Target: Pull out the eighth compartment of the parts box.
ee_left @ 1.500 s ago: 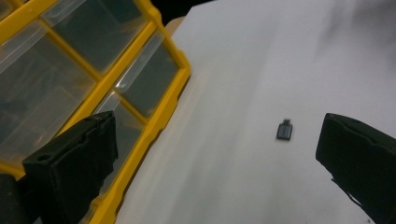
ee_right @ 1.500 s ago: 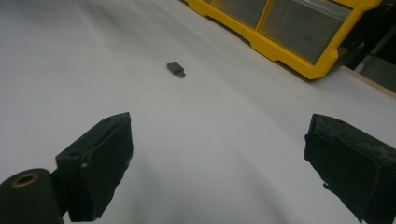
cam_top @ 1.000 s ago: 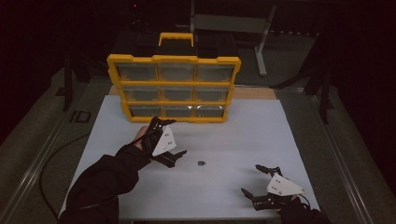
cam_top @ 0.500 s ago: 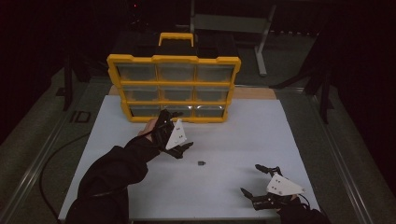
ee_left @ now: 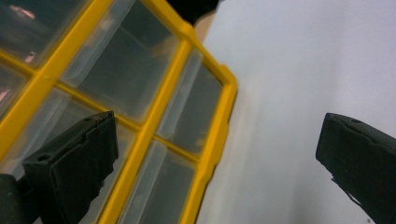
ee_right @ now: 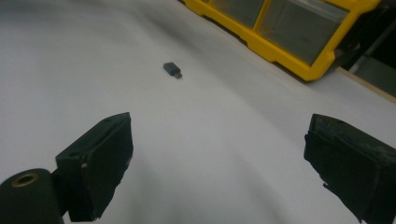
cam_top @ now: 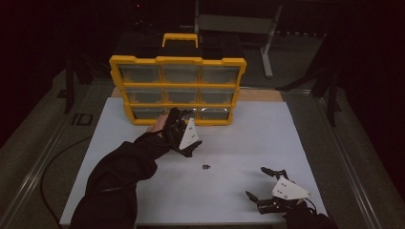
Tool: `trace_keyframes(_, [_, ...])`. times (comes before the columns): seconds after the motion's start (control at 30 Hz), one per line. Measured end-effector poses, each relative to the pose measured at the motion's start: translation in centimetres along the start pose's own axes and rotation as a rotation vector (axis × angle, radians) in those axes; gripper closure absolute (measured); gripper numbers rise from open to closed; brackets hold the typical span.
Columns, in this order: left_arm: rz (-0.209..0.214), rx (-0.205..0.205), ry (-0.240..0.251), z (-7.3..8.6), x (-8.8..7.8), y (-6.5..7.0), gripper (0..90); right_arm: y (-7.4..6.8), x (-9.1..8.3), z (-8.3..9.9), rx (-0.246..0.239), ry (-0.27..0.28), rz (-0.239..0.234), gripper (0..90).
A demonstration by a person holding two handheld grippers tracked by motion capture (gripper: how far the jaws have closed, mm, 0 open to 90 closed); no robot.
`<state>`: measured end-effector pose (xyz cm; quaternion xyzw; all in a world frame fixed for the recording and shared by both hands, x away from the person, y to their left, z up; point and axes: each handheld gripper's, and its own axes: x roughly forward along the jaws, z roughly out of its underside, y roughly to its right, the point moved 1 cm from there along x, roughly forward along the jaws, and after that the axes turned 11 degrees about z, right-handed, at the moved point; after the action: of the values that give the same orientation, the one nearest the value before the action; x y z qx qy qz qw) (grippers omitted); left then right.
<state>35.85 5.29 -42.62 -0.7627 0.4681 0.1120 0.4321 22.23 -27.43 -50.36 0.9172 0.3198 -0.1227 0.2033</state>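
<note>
Left gripper (cam_top: 184,125) held up at bottom row of yellow organizer box (cam_top: 177,90), jaws spread wide, holding nothing; in left gripper view one jaw overlaps clear drawer fronts, other hangs over bare white table (cam_top: 267,138). Box stands upright at far edge of table. Small dark plug (cam_top: 206,167) lies alone mid-table, between grippers, apart from both. Right gripper (cam_top: 267,188) low at near right corner, jaws spread, empty, pointing toward plug.
</note>
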Motion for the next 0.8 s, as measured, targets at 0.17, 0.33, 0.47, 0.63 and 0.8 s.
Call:
trace_keyframes(0.17, [-0.039,0.057,-0.017,0.6,0.6,-0.3,0.0,0.1,-0.2,-0.2,0.015,0.010,0.001,8.1])
trace_keyframes(0.33, [-0.090,0.114,-0.063,1.3,1.1,-1.0,0.0,0.2,-0.4,-0.1,0.016,0.018,0.008,8.1])
trace_keyframes(0.47, [-0.105,0.125,-0.112,2.0,1.4,-1.4,0.0,0.6,-0.4,0.0,0.023,0.024,0.030,8.1])
trace_keyframes(0.63, [-0.123,0.133,-0.127,2.6,2.0,-1.9,0.9,0.3,-0.4,0.1,0.006,0.014,0.024,8.1])
trace_keyframes(0.8, [-0.118,0.132,-0.137,2.7,2.7,-2.0,2.7,0.3,-0.4,0.2,0.018,0.020,0.017,8.2])
